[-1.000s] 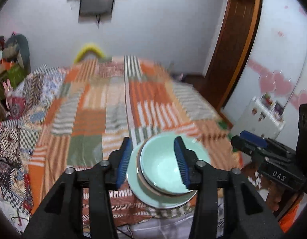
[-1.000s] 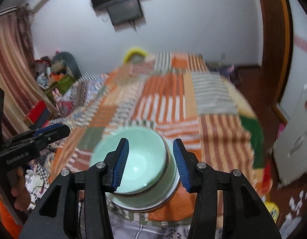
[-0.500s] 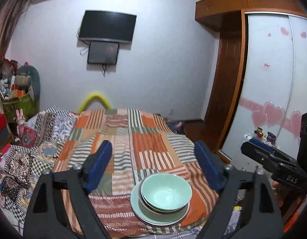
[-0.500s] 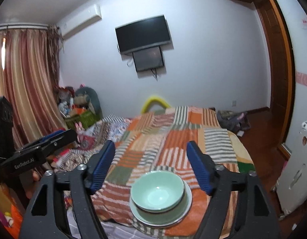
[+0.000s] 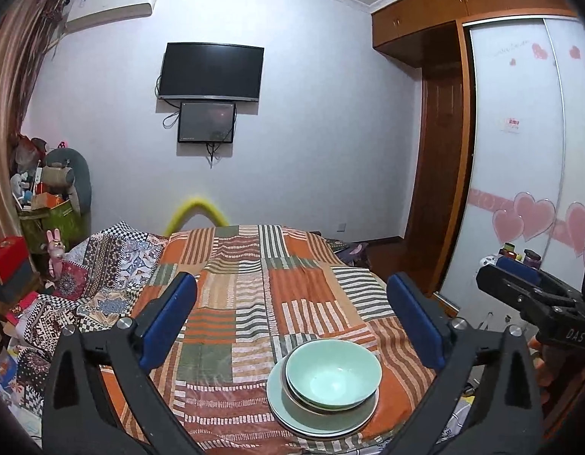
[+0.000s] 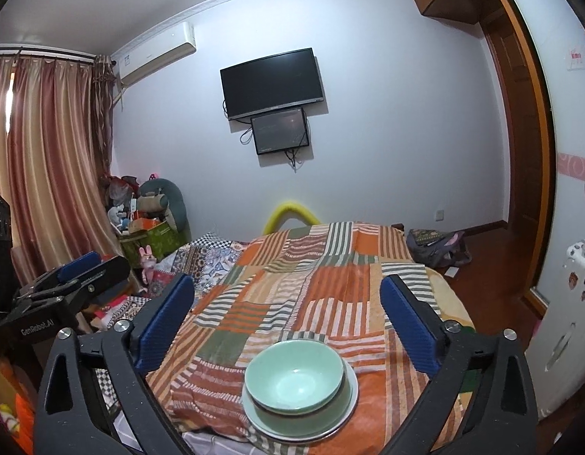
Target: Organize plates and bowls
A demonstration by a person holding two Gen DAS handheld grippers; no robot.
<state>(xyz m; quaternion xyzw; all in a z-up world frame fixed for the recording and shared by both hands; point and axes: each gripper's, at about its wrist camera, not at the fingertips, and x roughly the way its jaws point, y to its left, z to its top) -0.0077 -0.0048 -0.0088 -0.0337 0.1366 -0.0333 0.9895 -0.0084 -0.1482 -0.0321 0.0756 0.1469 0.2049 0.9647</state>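
Observation:
A pale green bowl (image 5: 332, 373) sits nested on a shallower dish, on a pale green plate (image 5: 292, 413), at the near edge of the bed. The right wrist view shows the same bowl (image 6: 294, 377) and plate (image 6: 262, 417). My left gripper (image 5: 290, 284) hovers above and behind the stack, its jaws opening wide with nothing between them. My right gripper (image 6: 287, 282) stands the same way, its jaws opening and empty. Each gripper also shows at the edge of the other's view: the right gripper (image 5: 519, 295) and the left gripper (image 6: 65, 280).
The stack rests on a bed with an orange and green patchwork cover (image 5: 254, 284). A wardrobe (image 5: 519, 151) stands at the right, a white cabinet (image 6: 569, 322) beside the bed, a bag (image 6: 436, 252) on the floor and piled clutter (image 6: 148, 223) at the left.
Both grippers drew back and rose away from the stack, and their jaws spread from narrow to wide. The bowl and plate stayed where they were on the bed.

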